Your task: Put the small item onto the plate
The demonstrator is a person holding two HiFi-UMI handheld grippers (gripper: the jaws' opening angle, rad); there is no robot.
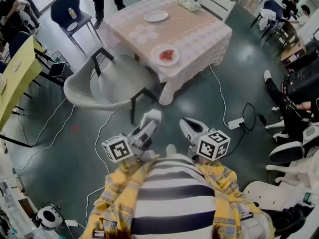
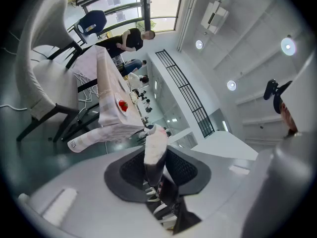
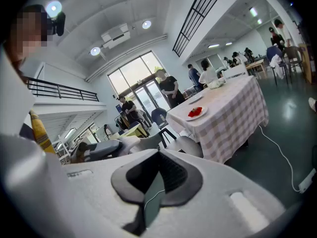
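Observation:
My left gripper [image 1: 148, 122] is shut on a small whitish-pink item [image 1: 152, 116], which stands up between the jaws in the left gripper view [image 2: 155, 145]. It hangs low over the floor, well short of the table [image 1: 199, 34]. Beside it my right gripper [image 1: 188, 126] has its jaws together with nothing in them [image 3: 159, 155]. On the near side of the checked tablecloth lies a white plate [image 1: 165, 55] with something red on it. The same plate [image 2: 123, 104] shows in the left gripper view, and the plate [image 3: 194, 112] is also in the right gripper view. A second, bare plate [image 1: 156, 16] sits farther back.
A grey shell chair [image 1: 99, 86] stands between me and the table's left corner. Cables and a power strip [image 1: 236, 123] lie on the green floor. A dark chair [image 1: 70, 11], a yellow table [image 1: 15, 78], white chairs and several people ring the room.

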